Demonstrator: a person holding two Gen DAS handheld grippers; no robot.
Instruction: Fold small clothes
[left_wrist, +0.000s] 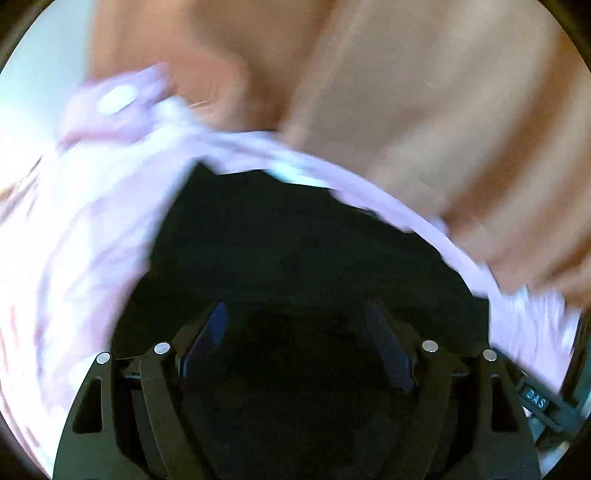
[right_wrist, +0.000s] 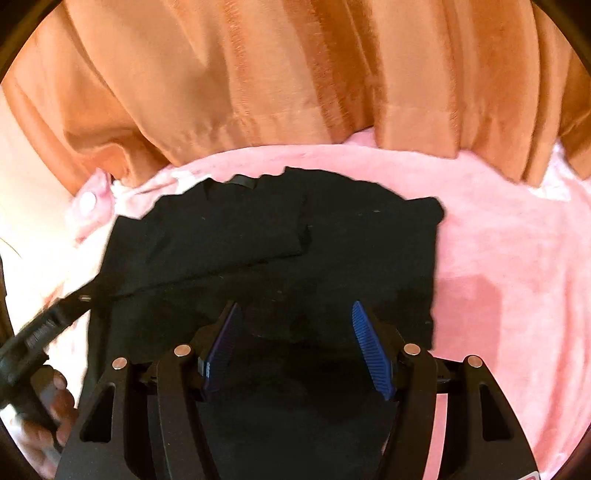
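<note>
Currently, your left gripper (left_wrist: 295, 350) hangs above the black garment (left_wrist: 295, 240) with its jaws standing apart and nothing between them; this view is smeared by motion blur, so fine detail is unreliable. In the right wrist view the same tool enters from the lower left edge, held in a hand (right_wrist: 44, 417).

The black garment (right_wrist: 266, 258) lies centrally on the pink blanket (right_wrist: 517, 258), partly folded: one panel is doubled over the upper left, and the right edge runs ragged and uneven. A pink flap with a white snap (right_wrist: 88, 202) sits just beside its upper left corner. Orange curtain fabric (right_wrist: 295, 74) hangs in vertical pleats behind.

Your right gripper (right_wrist: 295, 350) hovers over the near edge of the garment, jaws apart, blue ribbed pads (right_wrist: 369, 350) clear of cloth.

Risks, as judged from this layout:
- The garment is thin, limp knit. If you pinch one layer only, the doubled panel is likely to slide open.
- The blanket is plush and deep-piled. A low approach may catch it together with the garment and drag both.
- The near hem lies in shadow; you may misjudge its line.
</note>
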